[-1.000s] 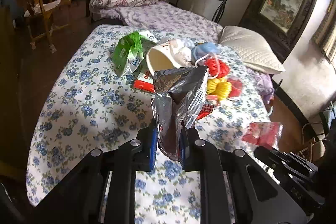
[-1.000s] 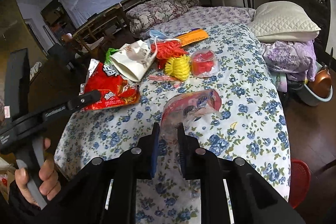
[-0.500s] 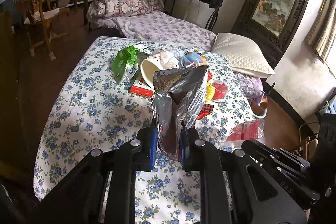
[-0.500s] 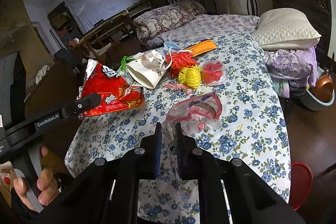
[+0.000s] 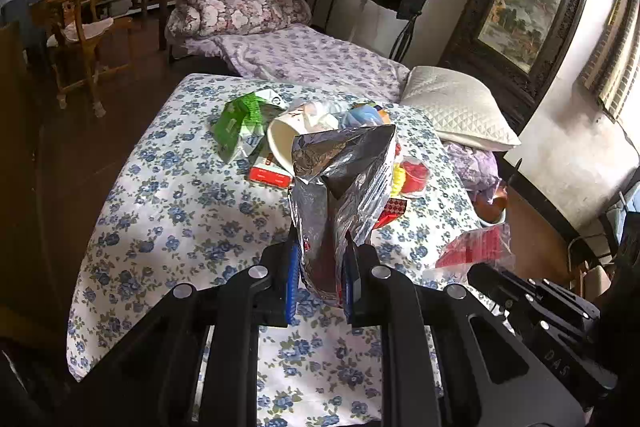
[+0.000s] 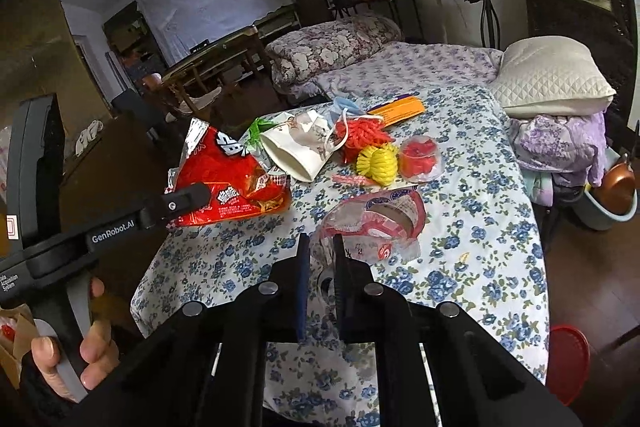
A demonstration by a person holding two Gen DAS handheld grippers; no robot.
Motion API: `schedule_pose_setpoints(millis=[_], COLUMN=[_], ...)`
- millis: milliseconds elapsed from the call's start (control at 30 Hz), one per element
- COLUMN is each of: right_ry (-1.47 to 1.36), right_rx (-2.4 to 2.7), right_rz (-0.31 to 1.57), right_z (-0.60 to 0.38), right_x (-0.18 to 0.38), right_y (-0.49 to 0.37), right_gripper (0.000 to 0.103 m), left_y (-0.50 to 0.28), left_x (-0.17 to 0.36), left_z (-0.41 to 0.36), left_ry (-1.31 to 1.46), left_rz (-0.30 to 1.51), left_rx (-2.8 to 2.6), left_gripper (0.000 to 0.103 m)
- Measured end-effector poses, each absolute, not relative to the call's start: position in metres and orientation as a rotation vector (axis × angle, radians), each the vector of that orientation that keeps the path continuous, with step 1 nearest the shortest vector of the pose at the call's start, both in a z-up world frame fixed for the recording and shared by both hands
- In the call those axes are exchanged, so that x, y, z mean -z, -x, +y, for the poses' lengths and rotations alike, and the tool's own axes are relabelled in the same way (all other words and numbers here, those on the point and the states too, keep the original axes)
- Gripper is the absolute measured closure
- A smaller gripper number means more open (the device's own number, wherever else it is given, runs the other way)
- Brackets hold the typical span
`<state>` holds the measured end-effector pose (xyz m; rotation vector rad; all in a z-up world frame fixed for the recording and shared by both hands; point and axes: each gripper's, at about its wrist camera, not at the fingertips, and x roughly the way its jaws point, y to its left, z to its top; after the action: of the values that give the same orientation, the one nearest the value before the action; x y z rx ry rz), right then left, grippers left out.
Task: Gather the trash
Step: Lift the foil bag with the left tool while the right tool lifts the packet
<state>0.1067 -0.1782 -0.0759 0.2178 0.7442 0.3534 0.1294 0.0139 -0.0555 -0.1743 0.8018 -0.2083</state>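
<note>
Wrappers now hang clear of the floral table [image 6: 480, 267], right gripper [image 6: 320, 267] clamped on the clear red packet [image 6: 376, 223], left gripper [image 5: 320, 267] pinching the foil snack bag [image 5: 340, 187], so both seem ready for binning.

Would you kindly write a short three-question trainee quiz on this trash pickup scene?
1. True or false: the left hand-held gripper holds a foil snack bag.
2. What does the right hand-held gripper pinch? A) yellow rope B) clear red wrapper C) green packet
3. Fill in: the white cup lies on its ____.

Key: 1 true; 2 B, the wrapper; 3 side.
</note>
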Motion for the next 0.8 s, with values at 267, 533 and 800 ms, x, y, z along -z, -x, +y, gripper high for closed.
schedule_pose_setpoints(millis=[267,533,800], right_ry=[-0.203,-0.198,-0.203], right_rx=[-0.321,-0.347,-0.339], right_rz=[0.707,0.719,0.709], right_z=[-0.194,-0.188,-0.193], right_x=[0.059,0.063,0.057], right_y=[-0.102,-0.097,-0.096], right_gripper=[0.092,0.093,0.093], left_y=[-0.127,-0.125,-0.122], left_x=[0.045,0.042,0.038], left_z=[-0.016,-0.020,-0.026], left_ry=[0.151,0.149,0.138], left_rz=[0.789,0.784,0.776], left_rx=[0.264,0.267,0.283], left_gripper=[0.085,0.085,0.085])
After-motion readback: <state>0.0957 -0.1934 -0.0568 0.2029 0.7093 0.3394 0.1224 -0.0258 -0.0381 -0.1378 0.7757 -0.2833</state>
